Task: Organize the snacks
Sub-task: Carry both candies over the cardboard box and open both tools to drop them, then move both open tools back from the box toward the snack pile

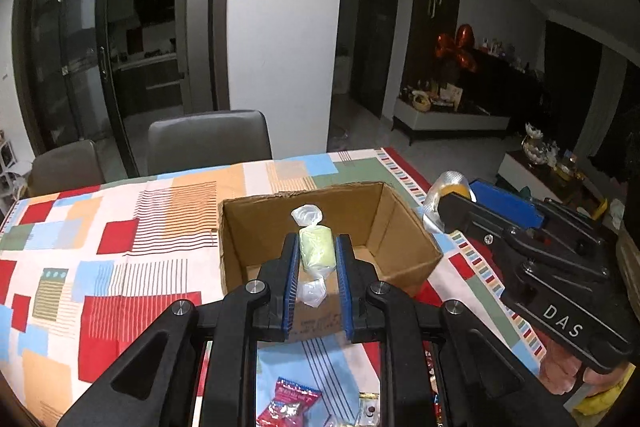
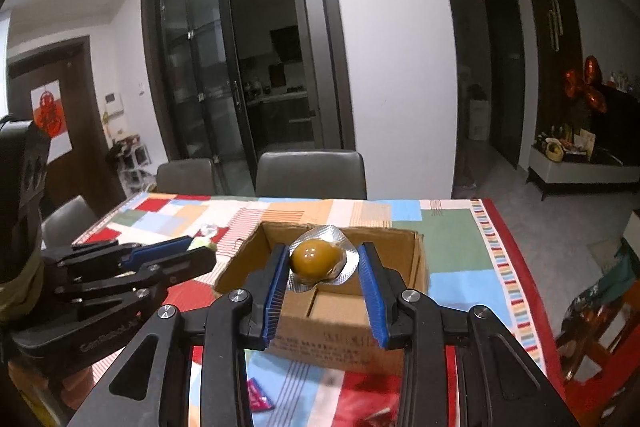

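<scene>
Blue-padded black fingers frame the near field of both wrist views. Nearest in the left wrist view, a red snack packet [image 1: 289,401] lies on the tabletop [image 1: 120,267] under the left gripper [image 1: 318,251], whose fingers are closed to a narrow gap on a pale green candy [image 1: 317,251] in a clear twisted wrapper, held just above the near wall of the cardboard box [image 1: 394,223]. In the right wrist view, a pink wrapper [image 2: 260,397] lies on the patchwork cloth beneath the right gripper [image 2: 323,261], whose fingers stand wider apart and pinch the silver foil edges of a blister-packed amber ball [image 2: 318,259], likewise poised over the open box [image 2: 416,259]. Each gripper appears in the other's view: the right one to the right of the box, holding the foil pack [image 1: 444,199], and the left one to the left of the box, with the green candy [image 2: 202,245] between its fingers. The box sits toward the right side of the tabletop [image 2: 452,255], and the part of its floor in view is bare cardboard. Beyond the far table edge stand grey chairs [image 2: 310,173], then a dark glass sliding door [image 2: 208,67] and a white wall [image 2: 392,47].
</scene>
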A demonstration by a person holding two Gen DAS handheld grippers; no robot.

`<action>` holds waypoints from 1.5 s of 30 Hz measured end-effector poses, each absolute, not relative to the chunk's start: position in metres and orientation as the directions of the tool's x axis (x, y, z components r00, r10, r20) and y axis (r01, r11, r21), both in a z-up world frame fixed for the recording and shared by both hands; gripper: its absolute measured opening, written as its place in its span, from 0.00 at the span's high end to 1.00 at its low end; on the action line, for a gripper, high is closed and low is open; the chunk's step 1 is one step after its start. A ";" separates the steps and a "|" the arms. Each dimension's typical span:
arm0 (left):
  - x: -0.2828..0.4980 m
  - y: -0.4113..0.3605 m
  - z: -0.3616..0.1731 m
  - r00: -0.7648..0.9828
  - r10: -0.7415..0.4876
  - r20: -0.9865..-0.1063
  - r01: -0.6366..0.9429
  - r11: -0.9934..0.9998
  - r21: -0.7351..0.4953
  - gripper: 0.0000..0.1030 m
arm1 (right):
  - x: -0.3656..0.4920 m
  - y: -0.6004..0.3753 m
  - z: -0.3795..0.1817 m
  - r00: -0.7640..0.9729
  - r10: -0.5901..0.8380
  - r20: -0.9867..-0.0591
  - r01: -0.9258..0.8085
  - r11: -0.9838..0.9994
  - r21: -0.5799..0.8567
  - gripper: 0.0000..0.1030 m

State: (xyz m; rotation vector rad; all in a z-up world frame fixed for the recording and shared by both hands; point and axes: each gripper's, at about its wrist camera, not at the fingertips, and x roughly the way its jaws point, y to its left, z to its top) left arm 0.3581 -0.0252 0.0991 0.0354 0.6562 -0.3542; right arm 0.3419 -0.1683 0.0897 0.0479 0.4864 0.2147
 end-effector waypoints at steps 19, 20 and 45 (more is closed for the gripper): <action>0.400 -0.029 0.100 0.711 -0.264 -0.652 0.288 0.955 -0.073 0.41 | 0.401 -0.193 0.072 0.760 0.167 -0.628 -0.106 0.985 0.133 0.43; 0.391 -0.027 0.102 0.724 -0.261 -0.638 0.286 0.956 -0.066 0.40 | 0.395 -0.193 0.071 0.763 0.167 -0.625 -0.113 0.986 0.126 0.43; 0.229 -0.024 0.092 0.832 -0.281 -0.479 0.333 0.943 0.026 0.30 | 0.232 -0.200 0.065 0.875 0.135 -0.465 -0.108 0.990 0.086 0.40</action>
